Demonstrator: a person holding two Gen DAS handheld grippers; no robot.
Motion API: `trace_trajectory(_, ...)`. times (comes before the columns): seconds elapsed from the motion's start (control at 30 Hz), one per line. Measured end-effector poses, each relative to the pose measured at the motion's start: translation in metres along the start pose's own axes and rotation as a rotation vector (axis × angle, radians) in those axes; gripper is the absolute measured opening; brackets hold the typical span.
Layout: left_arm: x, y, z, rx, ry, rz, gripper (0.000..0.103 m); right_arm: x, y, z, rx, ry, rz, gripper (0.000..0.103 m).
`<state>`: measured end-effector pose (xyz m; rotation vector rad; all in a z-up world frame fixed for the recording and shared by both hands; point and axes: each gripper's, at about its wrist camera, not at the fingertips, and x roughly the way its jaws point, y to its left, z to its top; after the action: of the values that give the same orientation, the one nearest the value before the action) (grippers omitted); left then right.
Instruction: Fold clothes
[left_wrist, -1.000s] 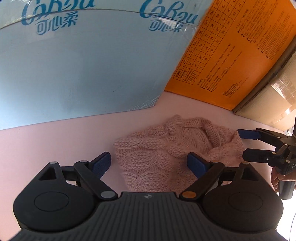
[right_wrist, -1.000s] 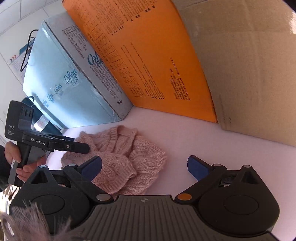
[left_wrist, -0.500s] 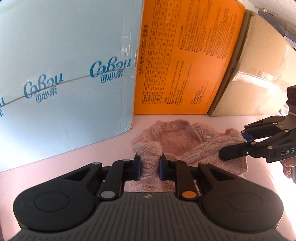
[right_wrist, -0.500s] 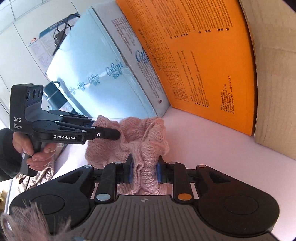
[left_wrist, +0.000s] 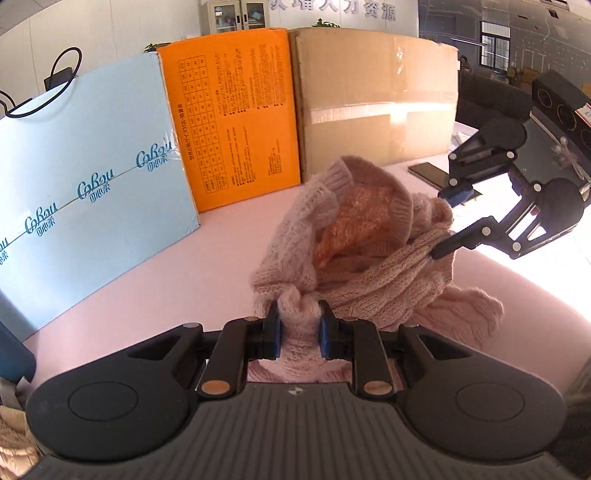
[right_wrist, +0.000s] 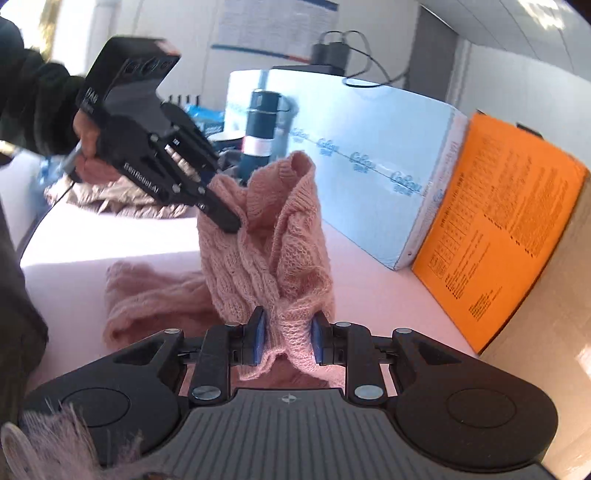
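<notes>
A pink knitted sweater hangs bunched between both grippers, lifted off the pink tabletop. My left gripper has a wad of the knit pressed between its blue pads, and its jaws are opening slightly. My right gripper is shut on another fold of the sweater, whose lower part trails on the table. In the left wrist view the right gripper bites the sweater's right side. In the right wrist view the left gripper, held by a person's hand, grips the upper left edge.
A light blue box, an orange box and a cardboard box stand along the table's back. A dark flat phone lies at the right. A dark bottle and other clothes sit at the left.
Both grippers went from open over the flat sweater to shut on it. They have since risen and pulled back, lifting the sweater off the table.
</notes>
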<state>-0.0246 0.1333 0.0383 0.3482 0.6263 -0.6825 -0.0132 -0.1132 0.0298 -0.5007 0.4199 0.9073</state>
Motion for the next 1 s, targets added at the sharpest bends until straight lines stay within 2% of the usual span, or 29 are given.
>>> trace_trajectory(0.07, -0.005, -0.011, -0.024, 0.018, 0.028, 0.004, 0.018, -0.006, 0.03, -0.011, -0.135, 0.02, -0.006, 0.037)
trace_trajectory(0.1, -0.006, -0.013, -0.035, 0.006, 0.053, 0.009, 0.018, -0.007, 0.041, -0.017, -0.176, 0.037, -0.007, 0.05)
trace_trajectory(0.13, -0.008, -0.015, -0.047, -0.007, 0.079, 0.014, 0.018, -0.007, 0.052, -0.023, -0.215, 0.055, -0.008, 0.057)
trace_trajectory(0.2, -0.016, -0.012, -0.064, -0.051, 0.102, 0.037, 0.021, -0.006, 0.065, -0.036, -0.24, 0.09, -0.003, 0.06)
trace_trajectory(0.27, -0.03, 0.006, -0.075, -0.085, 0.098, 0.063, 0.034, -0.009, 0.072, -0.043, -0.222, 0.112, 0.002, 0.061)
trace_trajectory(0.37, -0.055, 0.011, -0.085, -0.133, 0.075, 0.113, 0.051, -0.026, 0.074, -0.046, -0.181, 0.093, -0.008, 0.072)
trace_trajectory(0.43, -0.071, 0.014, -0.087, -0.176, 0.06, 0.135, 0.052, -0.041, 0.071, -0.045, -0.122, 0.053, -0.035, 0.075)
trace_trajectory(0.53, -0.076, 0.019, -0.068, -0.259, 0.002, 0.134, 0.056, -0.061, 0.055, -0.037, 0.063, -0.025, -0.066, 0.079)
trace_trajectory(0.57, -0.073, 0.019, -0.057, -0.291, -0.022, 0.137, 0.064, -0.064, 0.046, -0.03, 0.154, -0.061, -0.064, 0.08)
trace_trajectory(0.63, -0.056, 0.012, -0.027, -0.362, -0.039, 0.193, 0.077, -0.055, 0.028, -0.016, 0.352, -0.112, -0.055, 0.081)
trace_trajectory(0.67, -0.042, 0.008, -0.011, -0.394, -0.023, 0.242, 0.078, -0.048, 0.019, -0.011, 0.458, -0.13, -0.048, 0.081)
trace_trajectory(0.73, -0.02, 0.001, 0.011, -0.437, 0.03, 0.304, 0.078, -0.032, 0.001, -0.002, 0.685, -0.17, -0.007, 0.081)
trace_trajectory(0.83, 0.007, -0.011, 0.028, -0.43, 0.14, 0.367, 0.078, -0.005, -0.012, -0.009, 0.99, -0.21, 0.139, 0.081)
trace_trajectory(0.9, 0.025, -0.018, 0.025, -0.407, 0.239, 0.411, 0.077, 0.01, -0.013, -0.018, 1.125, -0.199, 0.204, 0.081)
trace_trajectory(1.0, 0.04, -0.019, 0.003, -0.45, 0.351, 0.395, 0.077, 0.029, -0.006, -0.038, 1.238, -0.112, 0.214, 0.081)
